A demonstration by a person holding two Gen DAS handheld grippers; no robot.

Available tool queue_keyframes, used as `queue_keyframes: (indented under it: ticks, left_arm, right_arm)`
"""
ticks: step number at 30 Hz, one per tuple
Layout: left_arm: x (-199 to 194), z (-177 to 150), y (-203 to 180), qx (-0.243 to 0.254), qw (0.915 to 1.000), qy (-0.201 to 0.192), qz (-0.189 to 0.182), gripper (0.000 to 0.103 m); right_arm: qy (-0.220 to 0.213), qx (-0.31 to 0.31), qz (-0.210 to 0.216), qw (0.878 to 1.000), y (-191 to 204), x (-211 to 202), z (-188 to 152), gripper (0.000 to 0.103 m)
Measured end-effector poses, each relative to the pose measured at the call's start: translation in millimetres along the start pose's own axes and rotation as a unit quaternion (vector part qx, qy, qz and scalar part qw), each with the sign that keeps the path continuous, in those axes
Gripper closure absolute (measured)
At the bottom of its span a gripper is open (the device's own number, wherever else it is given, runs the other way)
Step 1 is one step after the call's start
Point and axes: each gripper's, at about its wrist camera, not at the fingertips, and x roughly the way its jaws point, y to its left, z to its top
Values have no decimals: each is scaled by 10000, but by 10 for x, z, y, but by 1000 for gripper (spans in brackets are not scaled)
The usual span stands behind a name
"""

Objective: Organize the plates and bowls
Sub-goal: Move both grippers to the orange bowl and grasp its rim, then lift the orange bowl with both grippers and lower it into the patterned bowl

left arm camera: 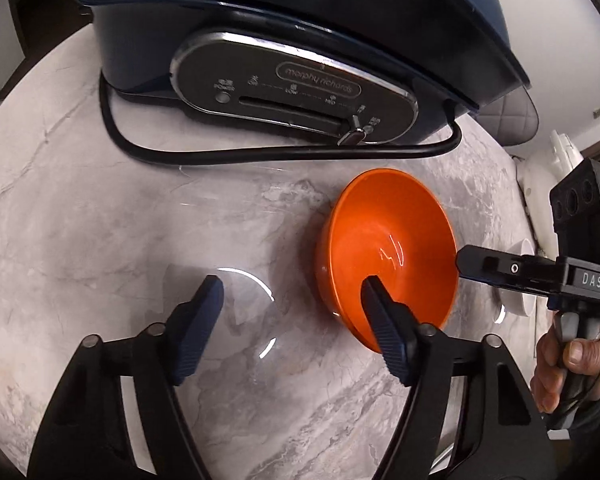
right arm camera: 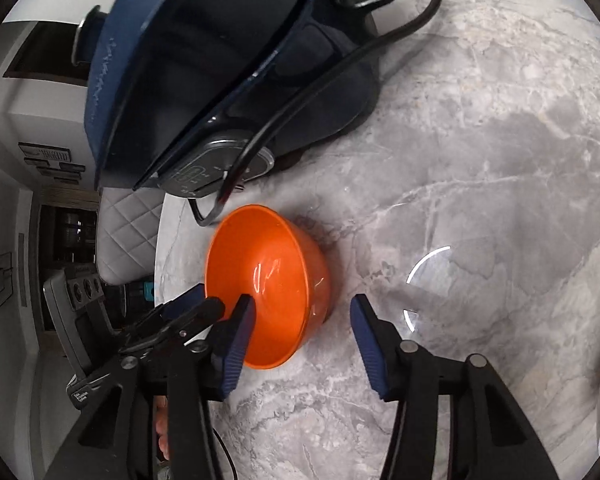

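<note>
Orange bowl — upright on the grey marble tabletop, just in front of the dark blue Morphy Richards cooker, whose black power cord loops across the stone between appliance and bowl. Left gripper: jaws spread wide; its right finger overlaps the near rim of the bowl in the left wrist view, its left finger stands over bare marble, and whether the right finger touches the bowl cannot be told. Right gripper: jaws likewise parted, released; in the right wrist view its left finger overlaps the bowl's near rim, its right finger stands over bare marble beside the bowl, and nothing is clamped. In the left wrist view the right gripper's tip meets the bowl's rim from the right, with the person's right hand on its handle. A white dish sits partly hidden behind that gripper — its form cannot be told
</note>
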Motion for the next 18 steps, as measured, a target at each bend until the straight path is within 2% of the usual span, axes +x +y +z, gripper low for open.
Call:
queue_keyframes:
  ticks: [3,4,5,7,8,12,14,16,18]
  left_arm:
    - [76,43,-35,47,10000,54,-59,39]
    - [98,55,-42,53,9999,74,-82,46]
    - [112,63,-47,55,9999,85,-103,51]
    - [142,79,-52,49,9998,108,-149,66]
    - [161,93,-53,50,9998,132,-155,68]
    - [191,98,-89,49,9997,144,-178,74]
    - [190,91,-76,54,9997,151,-205,77]
    - [221,89,-141,81,9994,185,-269,85]
    - [228,88,-181,136,9993,216,-278,87]
  right_arm:
    - [-14,106,96,9999,-30,32,14,53]
    - [1,95,106,9999,-26,46,17,54]
    - [36,81,105,9999,-18,64,19,58]
    - [111,69,93,9999,-30,92,38,71]
    - [128,86,82,9998,-33,100,55,77]
    - [101,181,126,9997,-87,96,55,88]
    - [90,189,150,9997,-107,81,44,89]
    - [84,142,156,9997,-101,69,42,89]
    - [67,105,142,9998,-100,57,41,89]
